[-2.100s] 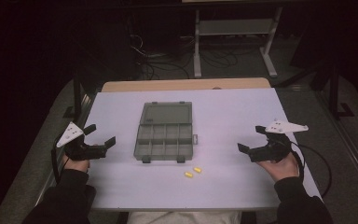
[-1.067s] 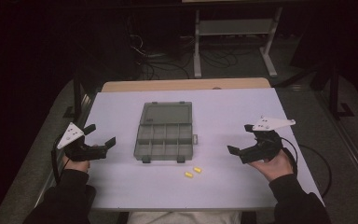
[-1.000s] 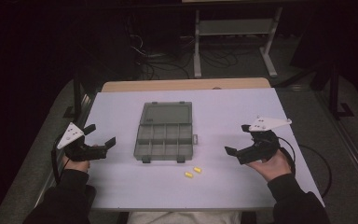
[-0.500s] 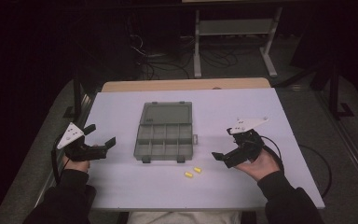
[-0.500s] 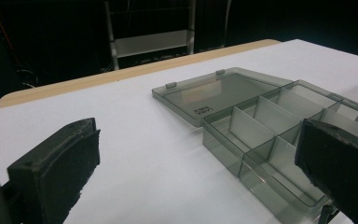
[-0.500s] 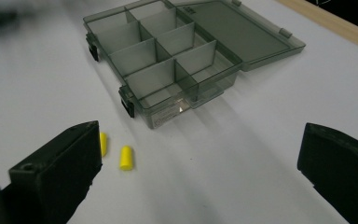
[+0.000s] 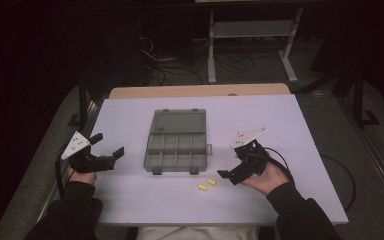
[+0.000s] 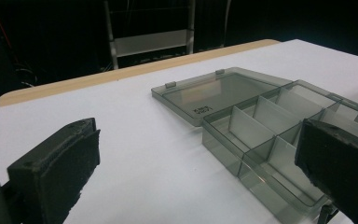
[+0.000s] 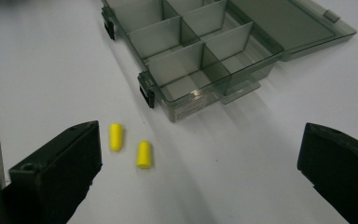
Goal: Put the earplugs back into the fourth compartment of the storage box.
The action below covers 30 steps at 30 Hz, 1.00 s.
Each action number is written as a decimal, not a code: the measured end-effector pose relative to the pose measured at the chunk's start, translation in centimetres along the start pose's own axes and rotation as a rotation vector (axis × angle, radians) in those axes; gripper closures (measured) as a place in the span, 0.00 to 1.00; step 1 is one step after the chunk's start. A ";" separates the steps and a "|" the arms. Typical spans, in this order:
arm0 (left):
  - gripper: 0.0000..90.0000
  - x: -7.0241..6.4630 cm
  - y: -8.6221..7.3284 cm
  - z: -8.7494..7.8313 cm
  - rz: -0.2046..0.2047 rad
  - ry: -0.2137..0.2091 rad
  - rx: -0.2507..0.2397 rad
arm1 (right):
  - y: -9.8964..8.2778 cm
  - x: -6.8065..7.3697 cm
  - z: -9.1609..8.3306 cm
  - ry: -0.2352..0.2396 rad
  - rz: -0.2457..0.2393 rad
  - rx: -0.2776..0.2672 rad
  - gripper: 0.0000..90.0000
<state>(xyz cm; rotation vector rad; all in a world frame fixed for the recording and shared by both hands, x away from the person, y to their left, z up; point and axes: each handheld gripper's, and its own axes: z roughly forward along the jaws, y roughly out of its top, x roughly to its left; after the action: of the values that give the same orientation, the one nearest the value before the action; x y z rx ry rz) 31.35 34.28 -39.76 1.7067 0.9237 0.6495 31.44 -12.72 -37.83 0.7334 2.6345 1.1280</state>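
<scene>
Earplugs (image 9: 130, 145), two yellow foam ones, lay on table (image 7: 300, 125) just in front of open box (image 7: 177, 142). Prob. light, squashy; pinch mid-body. Right gripper (image 7: 230, 176) near them w/ jaws apart; left gripper (image 7: 111, 154) apart too.

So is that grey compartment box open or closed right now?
Open. The box's lid lies flat on the table behind it, and the compartments seen look empty.
</scene>
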 end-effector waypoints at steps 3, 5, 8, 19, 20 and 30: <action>0.00 0.0 0.0 0.0 -0.001 0.000 0.000 | 0.1 0.2 0.6 0.008 -0.005 0.017 0.00; 0.00 0.0 0.0 0.0 -0.002 -0.001 0.000 | 0.2 0.4 0.9 0.014 -0.008 0.030 0.00; 0.00 0.0 0.0 0.0 -0.001 -0.003 0.003 | 0.2 0.6 1.6 0.024 -0.016 0.047 0.00; 0.00 0.0 0.0 0.1 -0.001 -0.008 0.002 | 0.1 1.2 3.7 0.057 -0.044 0.106 0.00; 0.00 0.0 0.0 0.1 -0.001 -0.008 0.002 | 0.1 1.2 3.7 0.057 -0.044 0.106 0.00; 0.00 -0.1 0.0 0.1 0.001 -0.010 0.002 | -0.4 1.5 5.6 0.089 -0.062 0.169 0.06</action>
<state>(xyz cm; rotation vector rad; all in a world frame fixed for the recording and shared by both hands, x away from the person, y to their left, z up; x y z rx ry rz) 31.37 34.19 -39.80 1.7106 0.9171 0.6406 31.97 -8.69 -41.91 0.6391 2.8333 0.9520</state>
